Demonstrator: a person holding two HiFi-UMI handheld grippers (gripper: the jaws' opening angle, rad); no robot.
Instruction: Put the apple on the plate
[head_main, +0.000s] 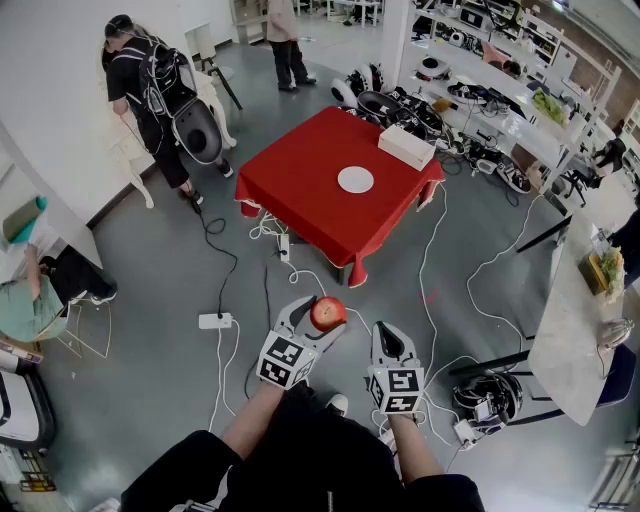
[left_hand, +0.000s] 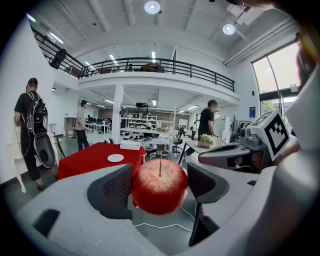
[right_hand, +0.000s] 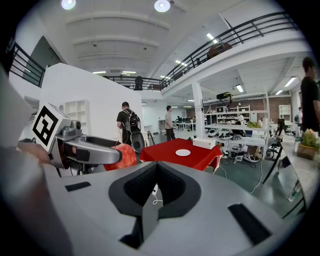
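Note:
A red apple (head_main: 327, 313) (left_hand: 160, 186) with its stem up sits between the pads of my left gripper (head_main: 318, 318) (left_hand: 160, 182), which is shut on it and holds it above the floor. The right gripper view shows that apple (right_hand: 125, 156) to the left. My right gripper (head_main: 392, 338) (right_hand: 156, 182) hangs beside the left one, shut and empty. Some way ahead a white plate (head_main: 355, 180) (left_hand: 115, 158) (right_hand: 183, 152) lies on a table with a red cloth (head_main: 300, 185) (left_hand: 90, 157) (right_hand: 170, 155).
A white box (head_main: 406, 147) rests on the table's far corner. White cables and a power strip (head_main: 214, 321) trail over the grey floor between me and the table. A person with a backpack (head_main: 150, 90) stands at the left; benches with gear line the right.

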